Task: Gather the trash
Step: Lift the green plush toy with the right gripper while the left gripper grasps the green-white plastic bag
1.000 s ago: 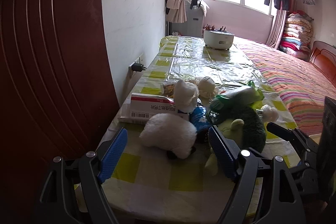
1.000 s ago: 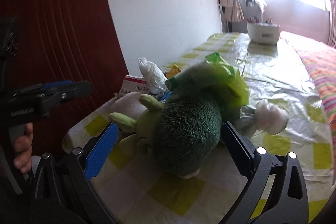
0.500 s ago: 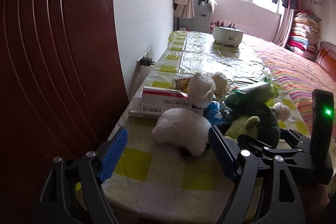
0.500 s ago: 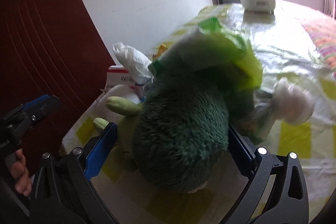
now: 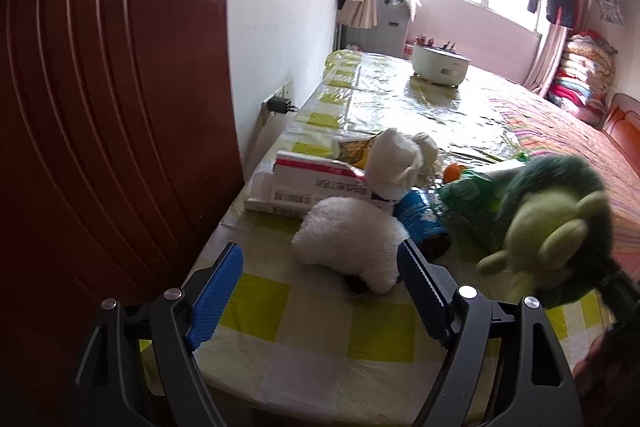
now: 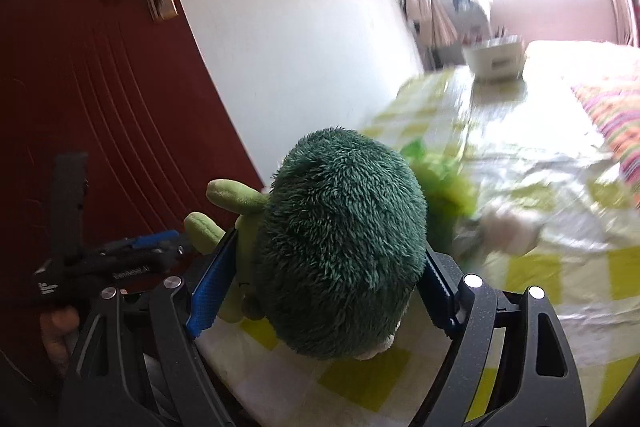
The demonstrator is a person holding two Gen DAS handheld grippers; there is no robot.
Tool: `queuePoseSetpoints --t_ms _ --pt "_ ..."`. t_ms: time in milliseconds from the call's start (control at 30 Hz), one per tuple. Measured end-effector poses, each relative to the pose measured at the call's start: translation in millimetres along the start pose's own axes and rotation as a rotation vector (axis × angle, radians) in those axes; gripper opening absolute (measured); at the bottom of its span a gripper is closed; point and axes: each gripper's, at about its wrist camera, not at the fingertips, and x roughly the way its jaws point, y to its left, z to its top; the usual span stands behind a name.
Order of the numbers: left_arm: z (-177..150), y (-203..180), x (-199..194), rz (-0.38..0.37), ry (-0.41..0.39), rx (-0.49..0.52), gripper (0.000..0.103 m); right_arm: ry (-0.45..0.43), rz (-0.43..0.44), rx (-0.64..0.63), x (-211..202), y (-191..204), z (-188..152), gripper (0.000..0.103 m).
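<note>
Right gripper: the black two-finger right gripper with blue ribbed pads (image 6: 320,291) had its jaws closing, both pads pressed into the sides of the fuzzy dark-green plush toy with pale-green limbs (image 6: 340,243), gripping it.
Green plush toy: it was held above the near end of the table (image 5: 312,311), which was covered in a yellow-and-white checked plastic cloth; in the left wrist view it appeared blurred at the right edge (image 5: 556,223).
Left gripper: the matching left gripper (image 5: 320,291) stood wide open with nothing pressed between its pads, pointing toward the fluffy white plush toy (image 5: 352,235) lying on the cloth.
Trash: a blue cylindrical can lying on its side (image 5: 424,221) sat just beside the white plush; a crumpled green plastic bag (image 5: 472,193) lay past the can; a white-and-red cardboard box (image 5: 312,181) rested near the wall; a wad of white tissue (image 5: 394,163) sat on the box's right end.
Far end: a white round cooker (image 5: 440,65) stood well apart from the clutter.
Surroundings: a dark-red wooden door (image 5: 100,87) filled the left.
</note>
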Motion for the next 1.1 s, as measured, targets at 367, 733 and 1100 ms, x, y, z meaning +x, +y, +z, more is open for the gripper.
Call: queuePoseSetpoints --t_ms 367,733,1100 --pt "18 -85 -3 -0.195 -0.051 0.26 0.077 -0.147 -0.065 0.142 -55 -52 9 0.081" --pt "31 -146 47 -0.343 -0.014 0.637 0.077 -0.197 -0.069 0.188 -88 -71 8 0.083" --pt "41 -157 95 -0.321 0.047 0.575 0.05 -0.202 -0.057 0.222 -96 -78 8 0.083"
